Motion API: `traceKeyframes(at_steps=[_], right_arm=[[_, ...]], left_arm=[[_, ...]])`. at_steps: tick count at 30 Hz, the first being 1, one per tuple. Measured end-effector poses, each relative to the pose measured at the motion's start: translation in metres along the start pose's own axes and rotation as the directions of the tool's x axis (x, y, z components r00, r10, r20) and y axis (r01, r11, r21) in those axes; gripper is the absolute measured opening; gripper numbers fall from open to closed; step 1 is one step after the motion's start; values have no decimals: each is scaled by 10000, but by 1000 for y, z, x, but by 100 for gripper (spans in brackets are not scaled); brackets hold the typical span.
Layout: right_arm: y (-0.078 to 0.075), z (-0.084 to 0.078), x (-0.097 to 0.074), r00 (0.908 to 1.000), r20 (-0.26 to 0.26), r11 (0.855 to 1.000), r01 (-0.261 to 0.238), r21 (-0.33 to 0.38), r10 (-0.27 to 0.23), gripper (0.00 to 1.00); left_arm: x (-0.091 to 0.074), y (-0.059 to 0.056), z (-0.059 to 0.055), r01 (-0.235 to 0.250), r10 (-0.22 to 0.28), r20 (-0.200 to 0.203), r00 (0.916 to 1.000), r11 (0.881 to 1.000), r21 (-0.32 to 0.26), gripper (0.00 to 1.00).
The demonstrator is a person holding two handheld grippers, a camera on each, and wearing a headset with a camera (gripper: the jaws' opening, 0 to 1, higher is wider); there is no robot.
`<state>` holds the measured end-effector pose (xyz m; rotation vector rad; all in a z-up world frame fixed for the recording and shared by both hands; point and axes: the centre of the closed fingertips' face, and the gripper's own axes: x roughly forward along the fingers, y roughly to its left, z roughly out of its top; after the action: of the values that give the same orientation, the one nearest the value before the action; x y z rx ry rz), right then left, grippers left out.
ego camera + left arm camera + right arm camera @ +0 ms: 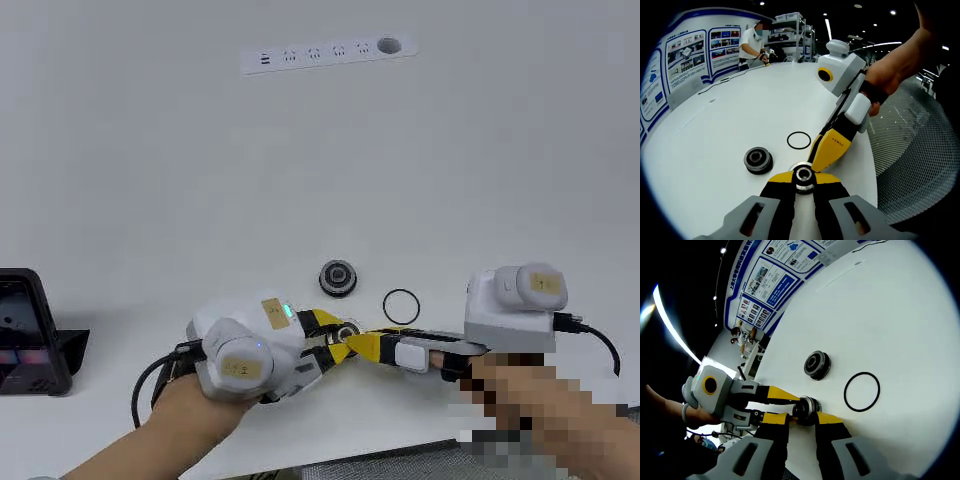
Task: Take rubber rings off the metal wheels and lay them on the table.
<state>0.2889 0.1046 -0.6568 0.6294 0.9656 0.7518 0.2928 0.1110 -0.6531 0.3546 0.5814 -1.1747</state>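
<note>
Left gripper (804, 178) and right gripper (805, 416) both clamped on one wheel (347, 331) above near worktop (300, 160), second wheel (338, 278) and loose ring (401, 306) lying just beyond

1. In the head view, yellow jaw tips cover most of the held wheel (347, 331). Whether a rubber ring sits on it cannot be told.
2. The left gripper (804, 179) hides the wheel's near half behind its own tips.
3. The right gripper (805, 419) covers the wheel's sides, so its exact pinch point is unclear.
4. The black device (25, 330) at the left is cut off by the edge.
5. The cable (598, 336) runs off the right edge.
6. The far power strip (328, 50) has markings too small to read.
7. The posters (687, 57) are unreadable, and the far person (751, 44) is small.
</note>
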Motion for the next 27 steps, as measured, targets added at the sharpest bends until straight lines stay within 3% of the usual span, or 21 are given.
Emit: traceKeyframes(at_steps=[18, 27], right_arm=[[-9, 2, -4, 9989, 161, 9990, 432, -88, -431, 5], [-10, 3, -5, 9987, 187, 9987, 477, -192, -474, 2]], left_arm=[[0, 0, 0, -11, 11, -3, 10000, 10000, -31, 14], [0, 0, 0, 1, -1, 12, 10000, 10000, -55, 14]])
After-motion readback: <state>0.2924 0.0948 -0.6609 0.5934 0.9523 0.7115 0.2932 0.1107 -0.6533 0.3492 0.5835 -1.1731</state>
